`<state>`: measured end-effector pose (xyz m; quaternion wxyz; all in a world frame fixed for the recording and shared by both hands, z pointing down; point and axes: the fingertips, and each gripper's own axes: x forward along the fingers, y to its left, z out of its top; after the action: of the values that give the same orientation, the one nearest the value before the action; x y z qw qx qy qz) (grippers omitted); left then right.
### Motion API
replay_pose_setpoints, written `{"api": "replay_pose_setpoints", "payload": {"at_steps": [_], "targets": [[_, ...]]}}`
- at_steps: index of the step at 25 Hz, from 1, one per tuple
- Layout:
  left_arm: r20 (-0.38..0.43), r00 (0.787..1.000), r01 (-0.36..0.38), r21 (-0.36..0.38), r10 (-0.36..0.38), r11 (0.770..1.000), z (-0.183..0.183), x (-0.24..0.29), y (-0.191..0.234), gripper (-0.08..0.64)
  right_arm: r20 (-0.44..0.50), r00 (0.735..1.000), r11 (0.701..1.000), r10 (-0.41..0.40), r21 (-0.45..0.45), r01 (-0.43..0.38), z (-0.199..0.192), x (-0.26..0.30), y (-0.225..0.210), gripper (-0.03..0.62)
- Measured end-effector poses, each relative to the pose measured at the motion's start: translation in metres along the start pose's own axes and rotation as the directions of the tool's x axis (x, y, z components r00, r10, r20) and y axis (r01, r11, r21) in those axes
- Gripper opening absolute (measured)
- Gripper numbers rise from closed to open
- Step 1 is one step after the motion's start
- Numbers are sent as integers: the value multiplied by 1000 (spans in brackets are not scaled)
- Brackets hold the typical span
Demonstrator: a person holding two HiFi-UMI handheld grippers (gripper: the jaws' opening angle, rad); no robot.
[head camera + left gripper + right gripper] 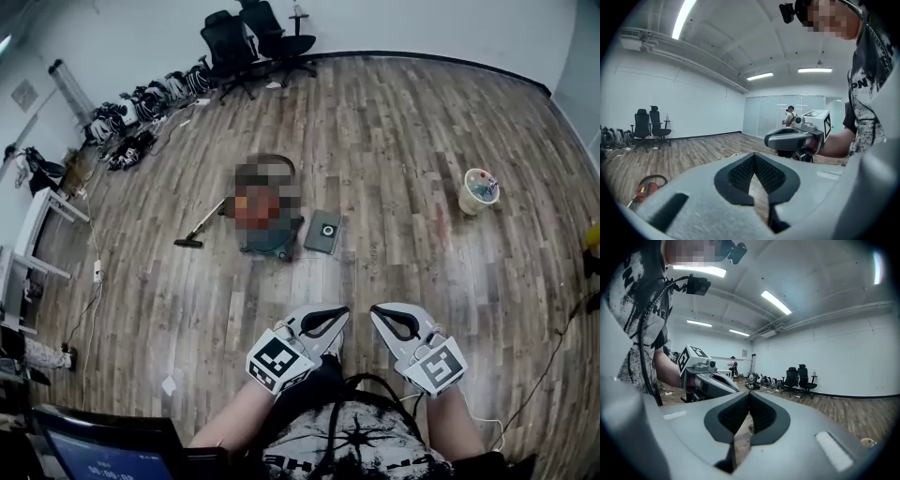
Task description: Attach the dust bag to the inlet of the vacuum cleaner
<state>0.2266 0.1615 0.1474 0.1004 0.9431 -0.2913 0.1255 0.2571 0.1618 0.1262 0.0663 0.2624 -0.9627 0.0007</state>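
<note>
The vacuum cleaner (272, 234) stands on the wooden floor a few steps ahead; its teal and red body is partly under a mosaic patch. Its hose and floor nozzle (190, 242) trail off to the left. Just right of it lies a flat grey piece with a round hole (323, 232), which may be the dust bag. My left gripper (326, 322) and right gripper (394, 321) are held side by side close to my body, far from the vacuum. Both are shut with nothing between the jaws. In the left gripper view the vacuum's red part (647, 188) shows low on the left.
A white bucket (480, 191) with items in it stands on the floor to the right. Black office chairs (255, 36) are against the far wall, and more vacuum gear (141, 108) lines the left wall. A table (37, 234) and a cable run along the left.
</note>
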Motion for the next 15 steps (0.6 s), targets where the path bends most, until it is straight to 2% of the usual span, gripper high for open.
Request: {"api": "replay_pose_setpoints", "payload": {"at_steps": [4,11,15], "targets": [[12,1000,15,4,-15,1000,10,17,60,1,47,999,998,12,-64,-9,22,56,-41,3],[50,998,29,5,-30,1000,38,39,168,0,5,1000,998,-6,-60,7,33,141,-109,3],[41,998,49,-5,-49,999,41,56,212,0,-10,999,998,-31,-52,31,28,170,-141,5]]}}
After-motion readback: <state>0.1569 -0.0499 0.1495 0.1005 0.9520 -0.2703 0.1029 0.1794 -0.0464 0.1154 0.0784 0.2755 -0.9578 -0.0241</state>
